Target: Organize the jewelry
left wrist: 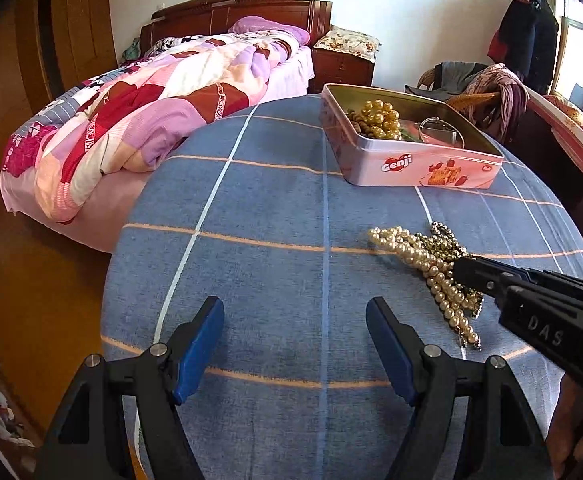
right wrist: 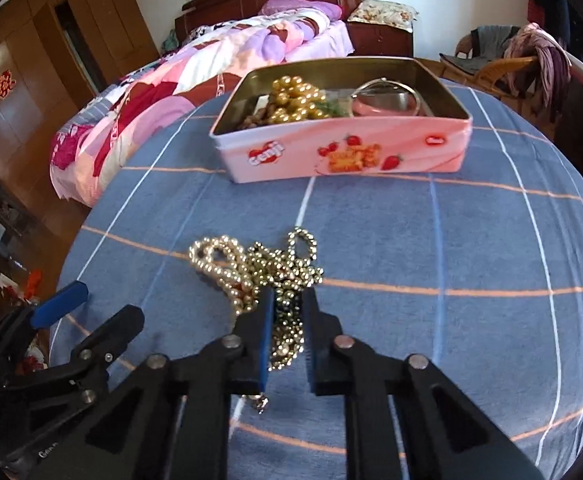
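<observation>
Your right gripper [right wrist: 287,312] is nearly closed around the tangled bead necklaces [right wrist: 267,272] lying near you on the tablecloth [right wrist: 451,240]. Your left gripper [left wrist: 295,344] hangs wide open, empty. Next, probably lift them cleanly into the far pink tin [right wrist: 371,148].

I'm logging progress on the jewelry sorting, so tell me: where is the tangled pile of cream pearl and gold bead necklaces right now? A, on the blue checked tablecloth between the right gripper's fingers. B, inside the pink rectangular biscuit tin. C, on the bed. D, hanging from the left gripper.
A: the tangled pile of cream pearl and gold bead necklaces lies on the blue checked tablecloth, with the right gripper closed around part of it, short of the pink rectangular biscuit tin.
</observation>
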### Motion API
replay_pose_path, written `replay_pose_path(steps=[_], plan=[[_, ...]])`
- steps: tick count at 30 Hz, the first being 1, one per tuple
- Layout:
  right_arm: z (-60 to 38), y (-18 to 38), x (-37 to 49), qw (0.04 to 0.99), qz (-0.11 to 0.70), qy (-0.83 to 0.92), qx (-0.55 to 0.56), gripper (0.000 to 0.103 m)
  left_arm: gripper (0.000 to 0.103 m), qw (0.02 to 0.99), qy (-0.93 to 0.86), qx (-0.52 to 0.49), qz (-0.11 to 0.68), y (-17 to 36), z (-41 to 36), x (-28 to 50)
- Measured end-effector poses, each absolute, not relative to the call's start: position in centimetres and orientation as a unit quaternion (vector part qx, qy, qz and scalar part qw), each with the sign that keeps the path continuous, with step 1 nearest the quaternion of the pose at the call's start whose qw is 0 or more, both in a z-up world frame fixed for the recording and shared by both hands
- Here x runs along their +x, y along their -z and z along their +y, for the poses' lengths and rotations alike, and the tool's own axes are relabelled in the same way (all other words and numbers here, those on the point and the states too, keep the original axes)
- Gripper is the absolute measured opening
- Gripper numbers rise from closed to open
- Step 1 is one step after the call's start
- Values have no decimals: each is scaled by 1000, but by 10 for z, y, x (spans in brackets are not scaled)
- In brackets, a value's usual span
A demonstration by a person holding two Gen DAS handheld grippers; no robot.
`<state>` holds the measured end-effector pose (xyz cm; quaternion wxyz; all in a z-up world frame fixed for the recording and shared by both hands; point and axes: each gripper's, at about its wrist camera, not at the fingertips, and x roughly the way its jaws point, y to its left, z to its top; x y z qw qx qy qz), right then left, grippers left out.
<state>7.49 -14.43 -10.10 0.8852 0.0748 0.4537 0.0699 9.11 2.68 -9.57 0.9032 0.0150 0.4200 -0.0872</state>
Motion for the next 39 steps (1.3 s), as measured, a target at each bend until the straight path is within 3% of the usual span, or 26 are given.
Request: replay_pose_path(steps=[13,17,18,19,21,23,29,30,31,39], plan=[[-196,88,65,901,419,1,115,10,74,895,123,-4,429,94,17,97],[-204,84,63,901,413,-20,131,16,74,890,143,-13,432,93,5,102],[-202,84,63,900,413,-31,136,23,74,890,140,-9,433,94,2,102],[-199,83,64,899,414,-41,138,41,74,890,139,-6,434,94,0,102],[-188,81,67,902,408,-55,128,59,74,890,136,-3,434,94,0,101],[-179,82,70,904,410,-57,106,59,74,891,131,-2,434,95,2,101],[-151,102,90,892,450,-44,27,39,74,893,124,-3,432,92,8,102],[-148,101,89,892,449,-44,15,25,74,893,124,-3,432,92,8,103],[-148,101,88,891,451,-48,13,20,74,893,125,-5,433,92,8,103],[-206,90,73,908,409,22,89,17,74,883,159,-23,442,90,-14,111]])
